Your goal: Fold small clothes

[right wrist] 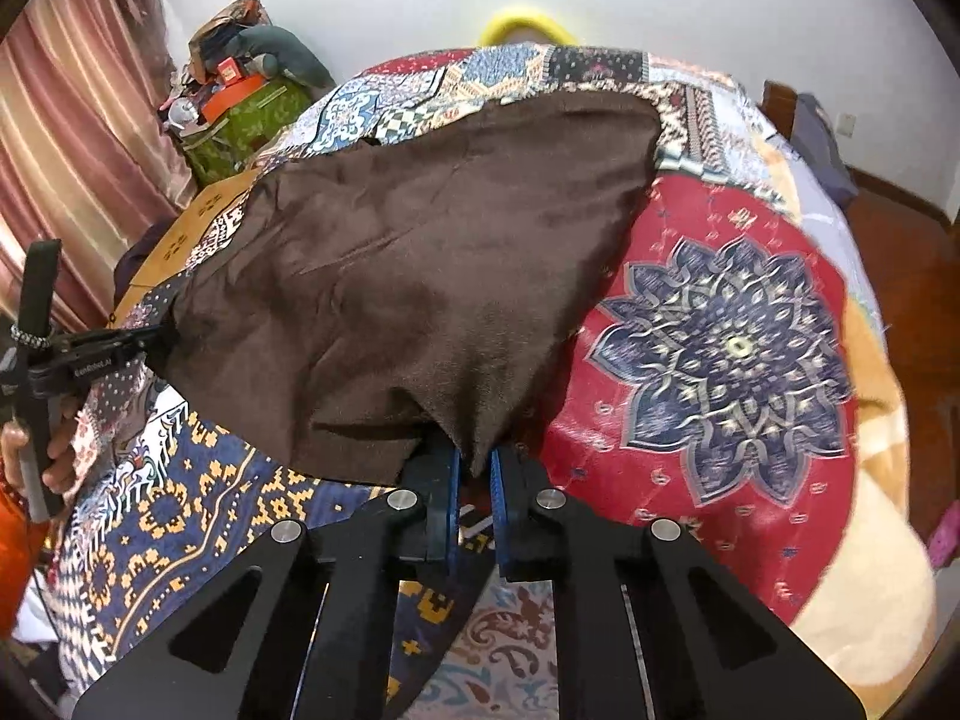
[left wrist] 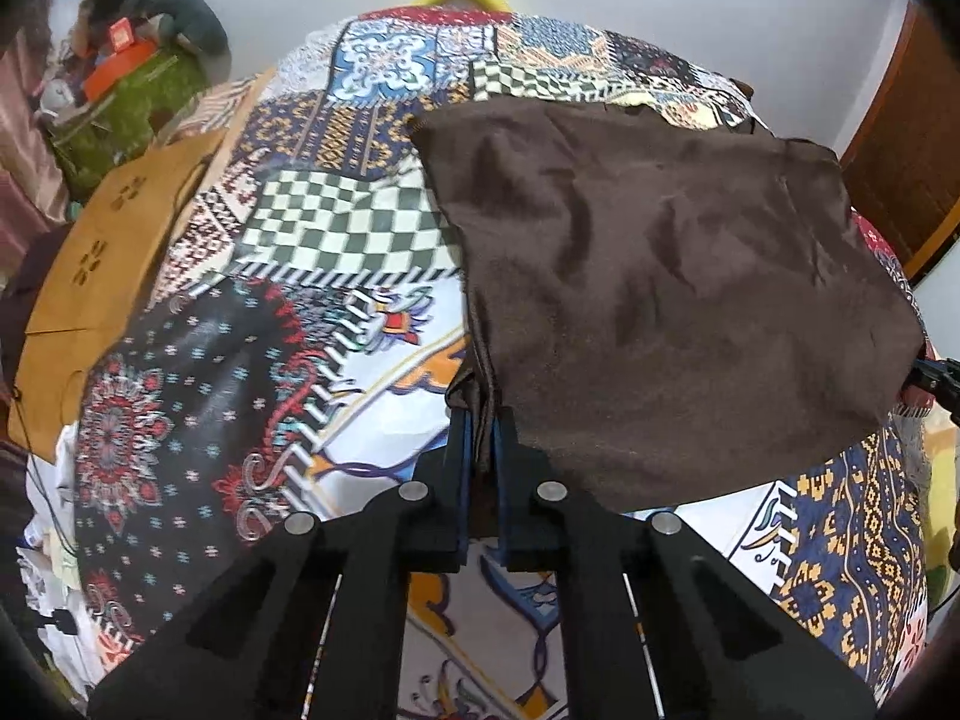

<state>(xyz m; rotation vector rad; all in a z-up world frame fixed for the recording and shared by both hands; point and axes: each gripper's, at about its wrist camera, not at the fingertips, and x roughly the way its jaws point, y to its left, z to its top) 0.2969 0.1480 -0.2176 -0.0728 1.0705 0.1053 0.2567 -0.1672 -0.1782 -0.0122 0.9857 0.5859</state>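
A brown cloth point(left wrist: 660, 300) lies spread over the patterned bedspread point(left wrist: 288, 228). My left gripper point(left wrist: 480, 438) is shut on the cloth's near left corner, which bunches between the blue pads. My right gripper point(right wrist: 474, 468) is shut on the near right corner of the same brown cloth point(right wrist: 420, 276), lifted a little off the bedspread point(right wrist: 720, 330). The left gripper also shows in the right wrist view point(right wrist: 156, 336), at the cloth's left edge. The right gripper's tip shows at the right edge of the left wrist view point(left wrist: 936, 378).
A brown cardboard box point(left wrist: 102, 276) stands at the bed's left side. A green box with orange items point(right wrist: 240, 114) stands beyond it by a pink curtain point(right wrist: 72, 138). A yellow ring point(right wrist: 528, 24) peeks over the bed's far edge. Wooden floor point(right wrist: 900, 228) lies at the right.
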